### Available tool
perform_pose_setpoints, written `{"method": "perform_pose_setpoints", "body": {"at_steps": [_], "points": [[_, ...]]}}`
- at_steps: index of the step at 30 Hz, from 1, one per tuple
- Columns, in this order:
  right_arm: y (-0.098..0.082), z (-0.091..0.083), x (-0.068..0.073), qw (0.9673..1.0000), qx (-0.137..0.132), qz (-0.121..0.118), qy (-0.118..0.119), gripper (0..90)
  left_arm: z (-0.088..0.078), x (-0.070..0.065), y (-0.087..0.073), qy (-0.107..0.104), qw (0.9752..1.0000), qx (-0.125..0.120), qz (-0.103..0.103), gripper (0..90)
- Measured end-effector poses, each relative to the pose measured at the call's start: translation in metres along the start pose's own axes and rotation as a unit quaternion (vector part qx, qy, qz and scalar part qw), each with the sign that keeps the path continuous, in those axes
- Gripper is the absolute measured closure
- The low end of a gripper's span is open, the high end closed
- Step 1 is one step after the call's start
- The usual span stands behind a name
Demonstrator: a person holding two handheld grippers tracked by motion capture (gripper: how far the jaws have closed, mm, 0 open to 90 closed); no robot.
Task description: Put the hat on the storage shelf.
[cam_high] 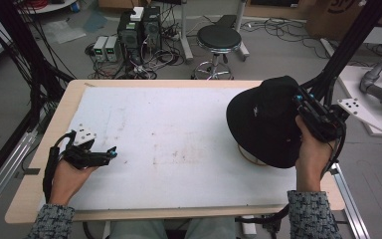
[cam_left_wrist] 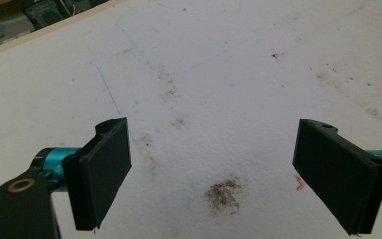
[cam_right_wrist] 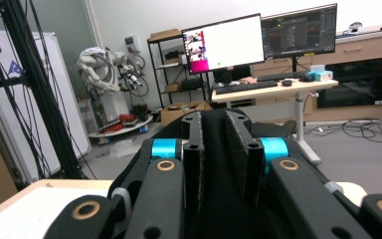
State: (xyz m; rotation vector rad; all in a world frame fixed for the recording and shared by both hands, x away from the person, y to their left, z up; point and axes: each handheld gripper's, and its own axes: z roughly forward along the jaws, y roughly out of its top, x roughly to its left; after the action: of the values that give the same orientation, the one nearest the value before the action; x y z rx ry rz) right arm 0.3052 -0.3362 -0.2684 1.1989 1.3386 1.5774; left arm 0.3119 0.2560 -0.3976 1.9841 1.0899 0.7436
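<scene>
A black wide-brimmed hat (cam_high: 266, 121) hangs tilted over the right side of the white mat, above a round pale stand (cam_high: 251, 155) that peeks out under its brim. My right gripper (cam_high: 301, 102) is shut on the hat's brim at its right edge. In the right gripper view the two jaws pinch black woven fabric (cam_right_wrist: 218, 164) between them. My left gripper (cam_high: 113, 152) rests low over the mat's left side, open, with nothing between its jaws. In the left gripper view its pads (cam_left_wrist: 102, 172) stand wide apart over stained white mat (cam_left_wrist: 219, 89).
The white mat (cam_high: 169, 144) covers most of a wooden table (cam_high: 30, 189). Black frame posts (cam_high: 348, 45) rise at the right and left. Beyond the far edge stand a black stool (cam_high: 219, 40), computer boxes (cam_high: 139, 27) and loose cables on the floor.
</scene>
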Motion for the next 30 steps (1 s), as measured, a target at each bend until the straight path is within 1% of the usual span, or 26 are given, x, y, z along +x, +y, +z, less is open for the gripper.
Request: {"method": "perform_pose_setpoints", "body": {"at_steps": [2, 4, 6, 13, 15, 18, 21, 25, 26, 28, 30], "points": [[-0.0024, -0.0006, -0.0003, 1.0, -0.002, -0.001, 0.001, 78.1, 0.0, -0.0003, 0.0001, 0.0, 1.0, 0.0, 0.0, 15.5], [-0.0049, -0.0009, 0.0002, 1.0, 0.001, 0.006, 0.003, 77.7, 0.0004, -0.0007, 0.0003, -0.001, 1.0, 0.0, 0.001, 15.5], [-0.0067, -0.0009, -0.0001, 1.0, 0.0, 0.003, 0.003, 76.9, 0.0004, -0.0007, 0.0004, -0.001, 1.0, 0.0, 0.001, 15.5], [-0.0083, -0.0016, 0.0007, 1.0, 0.001, 0.004, 0.002, 73.9, 0.0003, -0.0006, 0.0001, 0.0, 1.0, -0.001, -0.001, 15.5], [-0.0083, -0.002, 0.001, 1.0, 0.0, 0.0, 0.002, 70.8, 0.0, -0.0004, 0.0, 0.0, 1.0, -0.001, 0.0, 15.5], [-0.0081, -0.002, 0.0014, 1.0, -0.004, -0.001, 0.0, 69.3, -0.0003, 0.0002, 0.0001, 0.0, 1.0, 0.001, 0.001, 15.4], [-0.0072, -0.0022, 0.0027, 0.9999, -0.006, -0.01, -0.002, 66.8, 0.0, 0.0002, -0.0003, 0.0, 1.0, -0.001, -0.002, 15.4], [-0.0047, -0.0029, 0.0043, 0.9999, -0.01, -0.008, 0.0, 63.8, -0.0001, 0.0002, 0.0, 0.0, 1.0, 0.001, 0.001, 15.4], [-0.0039, -0.0035, 0.0045, 0.9998, -0.014, -0.012, -0.002, 62.8, 0.0001, -0.0001, 0.0, 0.0, 1.0, 0.0, 0.0, 15.5], [-0.003, -0.0043, 0.0052, 0.9998, -0.016, -0.013, 0.001, 61.4, 0.0002, 0.0, -0.0001, 0.0, 1.0, 0.0, 0.0, 15.4], [0.0002, -0.007, 0.0082, 0.9995, -0.024, -0.021, 0.005, 58.4, 0.0002, 0.0001, -0.0001, 0.0, 1.0, 0.0, 0.0, 15.5]]}}
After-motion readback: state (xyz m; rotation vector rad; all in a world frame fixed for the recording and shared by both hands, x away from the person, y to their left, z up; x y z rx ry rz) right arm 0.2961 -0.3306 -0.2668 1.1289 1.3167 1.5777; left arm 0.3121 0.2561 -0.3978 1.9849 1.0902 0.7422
